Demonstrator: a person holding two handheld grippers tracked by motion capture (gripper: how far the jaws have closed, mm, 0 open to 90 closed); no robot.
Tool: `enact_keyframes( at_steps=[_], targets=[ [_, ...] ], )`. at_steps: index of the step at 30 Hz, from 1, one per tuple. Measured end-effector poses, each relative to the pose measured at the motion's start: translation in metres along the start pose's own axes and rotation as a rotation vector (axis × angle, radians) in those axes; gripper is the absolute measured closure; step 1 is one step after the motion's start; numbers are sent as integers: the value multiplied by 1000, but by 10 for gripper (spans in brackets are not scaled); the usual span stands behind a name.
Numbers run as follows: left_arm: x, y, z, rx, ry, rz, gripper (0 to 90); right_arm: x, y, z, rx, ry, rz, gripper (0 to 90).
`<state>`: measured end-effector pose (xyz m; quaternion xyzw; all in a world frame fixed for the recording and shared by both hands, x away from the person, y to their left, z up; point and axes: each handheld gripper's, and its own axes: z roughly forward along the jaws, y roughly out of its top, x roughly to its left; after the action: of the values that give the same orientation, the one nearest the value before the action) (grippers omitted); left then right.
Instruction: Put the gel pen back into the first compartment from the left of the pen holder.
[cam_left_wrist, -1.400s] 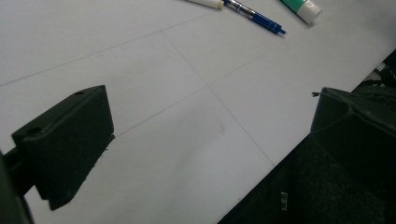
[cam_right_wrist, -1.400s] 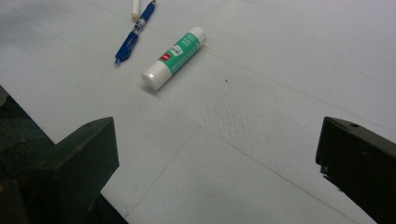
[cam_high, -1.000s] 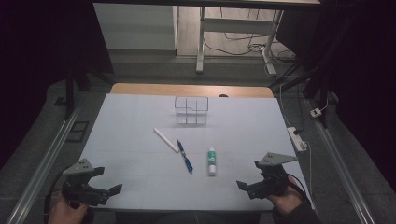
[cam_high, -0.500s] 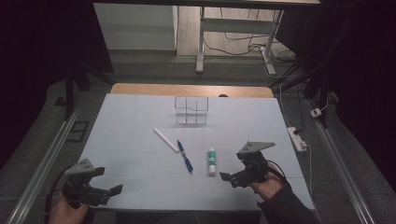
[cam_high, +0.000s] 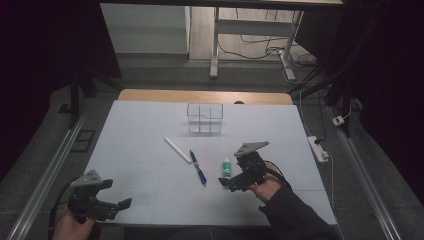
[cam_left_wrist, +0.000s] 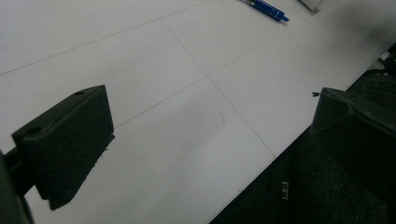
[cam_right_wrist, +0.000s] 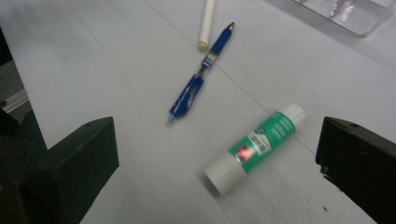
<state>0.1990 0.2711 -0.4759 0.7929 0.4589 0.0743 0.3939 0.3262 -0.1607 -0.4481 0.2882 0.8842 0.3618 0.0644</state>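
The step in hand is the approach to the glue stick (cam_right_wrist: 254, 146). It lies flat on the white table (cam_high: 150, 130), just right of the blue pen (cam_right_wrist: 200, 76) and nearer than the clear organizer (cam_high: 205, 118). The right gripper (cam_high: 231, 183) hovers just beside it with jaws spread wide and nothing between them. The left gripper (cam_high: 111, 206) is parked at the near left edge, also spread and empty. The next move likely calls for lowering the right jaws astride the stick's body, then closing squarely so it does not roll.
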Motion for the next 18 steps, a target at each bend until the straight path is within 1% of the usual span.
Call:
enact_keyframes(
  at_steps=[2, 9, 16, 18],
  targets=[
    [1, 0, -1, -4, -5, -5, 0, 2, 4, 6, 5, 11, 1, 0],
    [1, -1, -1, -9, -11, -7, 0, 4, 18, 29, 41, 17, -40, 0],
    [1, -1, -1, -11, -16, -8, 0, 4, 34, 53, 88, -19, -67, 0],
    [1, -1, -1, -11, -17, -7, 0, 2, 38, 61, 97, -18, -59, 0]
  ],
)
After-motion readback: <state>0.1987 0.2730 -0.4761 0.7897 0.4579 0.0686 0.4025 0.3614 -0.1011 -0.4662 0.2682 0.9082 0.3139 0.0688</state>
